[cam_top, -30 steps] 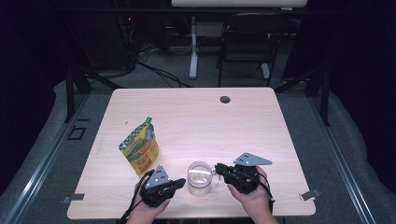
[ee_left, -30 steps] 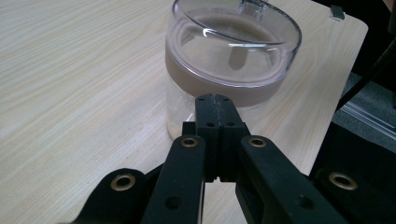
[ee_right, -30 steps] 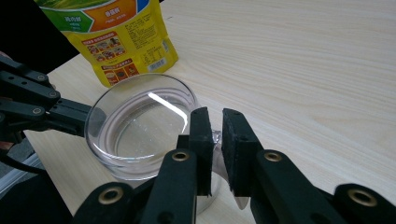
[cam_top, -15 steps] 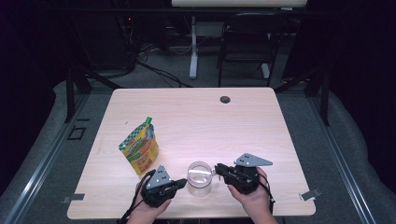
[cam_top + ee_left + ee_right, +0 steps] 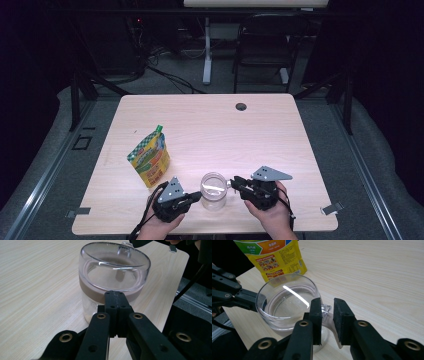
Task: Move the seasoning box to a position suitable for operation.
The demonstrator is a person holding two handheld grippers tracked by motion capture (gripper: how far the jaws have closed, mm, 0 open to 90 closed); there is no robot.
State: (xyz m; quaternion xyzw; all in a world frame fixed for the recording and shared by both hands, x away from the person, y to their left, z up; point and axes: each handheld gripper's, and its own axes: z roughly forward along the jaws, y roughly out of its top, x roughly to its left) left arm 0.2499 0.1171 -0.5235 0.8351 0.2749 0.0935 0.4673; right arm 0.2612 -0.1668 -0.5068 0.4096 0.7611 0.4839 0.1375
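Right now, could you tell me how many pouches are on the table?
1: the pouch stands near the table's left edge, left of the jar.

This looks like a lab: a pale wooden table [image 5: 210, 125] stands among black cables [image 5: 165, 75], a black chair [image 5: 262, 45] and dark curtains [image 5: 385, 75].

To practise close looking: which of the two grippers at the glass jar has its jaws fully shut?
The left gripper: its jaws meet against the glass jar. The right gripper shows a gap around the jar's tab.
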